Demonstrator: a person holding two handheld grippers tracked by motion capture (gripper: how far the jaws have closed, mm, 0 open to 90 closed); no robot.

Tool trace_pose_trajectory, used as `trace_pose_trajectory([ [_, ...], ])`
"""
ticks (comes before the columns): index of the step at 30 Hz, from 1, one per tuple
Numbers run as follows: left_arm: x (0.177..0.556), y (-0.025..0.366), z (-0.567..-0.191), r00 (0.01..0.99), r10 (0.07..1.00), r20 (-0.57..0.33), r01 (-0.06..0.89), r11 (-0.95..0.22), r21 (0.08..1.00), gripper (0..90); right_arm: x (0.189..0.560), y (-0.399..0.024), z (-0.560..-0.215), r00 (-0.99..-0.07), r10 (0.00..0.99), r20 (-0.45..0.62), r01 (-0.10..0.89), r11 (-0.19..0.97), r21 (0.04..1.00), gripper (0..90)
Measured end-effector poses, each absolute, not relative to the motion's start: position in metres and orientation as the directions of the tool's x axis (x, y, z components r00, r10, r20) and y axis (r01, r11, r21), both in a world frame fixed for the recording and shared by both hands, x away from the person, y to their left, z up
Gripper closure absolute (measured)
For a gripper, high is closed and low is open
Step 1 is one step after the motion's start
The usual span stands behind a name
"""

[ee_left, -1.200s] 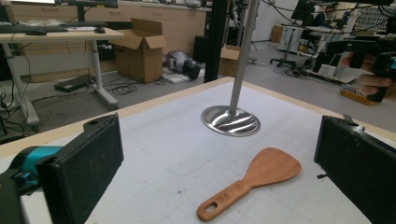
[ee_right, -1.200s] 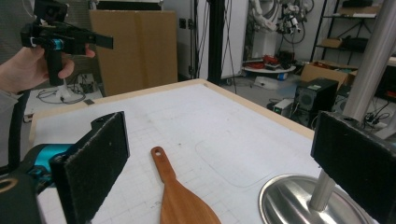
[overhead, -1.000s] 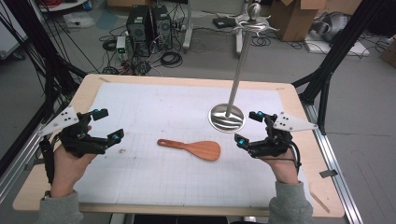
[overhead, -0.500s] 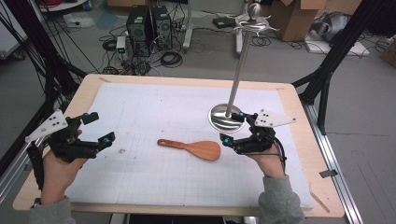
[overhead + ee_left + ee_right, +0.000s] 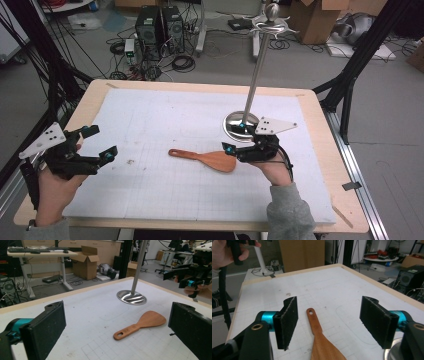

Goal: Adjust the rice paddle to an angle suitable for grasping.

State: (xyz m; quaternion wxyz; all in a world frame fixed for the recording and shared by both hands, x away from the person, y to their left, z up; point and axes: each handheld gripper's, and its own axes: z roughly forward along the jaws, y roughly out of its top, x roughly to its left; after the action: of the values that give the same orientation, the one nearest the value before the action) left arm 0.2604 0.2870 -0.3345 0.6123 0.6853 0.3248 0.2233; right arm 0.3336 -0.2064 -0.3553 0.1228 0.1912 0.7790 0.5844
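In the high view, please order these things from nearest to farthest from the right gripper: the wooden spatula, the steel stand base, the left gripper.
1. wooden spatula: blade just left of the right gripper.
2. steel stand base: just behind it, too close to rank against the spatula.
3. left gripper: far left side.

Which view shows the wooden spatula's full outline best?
The left gripper view: the wooden spatula lies whole and unobstructed, handle hole visible. The high view shows it smaller, blade beside the right gripper. The right gripper view cuts the blade off.

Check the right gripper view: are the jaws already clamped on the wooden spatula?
No: the right gripper stands open, with the wooden spatula lying between its pads, clear of both.
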Motion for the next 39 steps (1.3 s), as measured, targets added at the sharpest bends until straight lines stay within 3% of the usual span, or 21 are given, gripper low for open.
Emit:
trace_pose_trajectory([
  [14,0.255,0.282,-0.342,0.706,0.699,-0.111,0.202,-0.049,0.978,1.8,0.347,-0.178,-0.371,-0.906,0.419,0.056,0.200,0.308,0.930,46.5],
  [27,0.243,0.293,-0.338,0.691,0.715,-0.107,0.187,-0.034,0.982,1.8,0.354,-0.149,-0.387,-0.915,0.402,0.038,0.210,0.393,0.896,74.0],
  [39,0.240,0.292,-0.343,0.682,0.724,-0.104,0.206,-0.053,0.977,1.8,0.365,-0.135,-0.402,-0.919,0.393,0.045,0.224,0.426,0.877,89.2],
])
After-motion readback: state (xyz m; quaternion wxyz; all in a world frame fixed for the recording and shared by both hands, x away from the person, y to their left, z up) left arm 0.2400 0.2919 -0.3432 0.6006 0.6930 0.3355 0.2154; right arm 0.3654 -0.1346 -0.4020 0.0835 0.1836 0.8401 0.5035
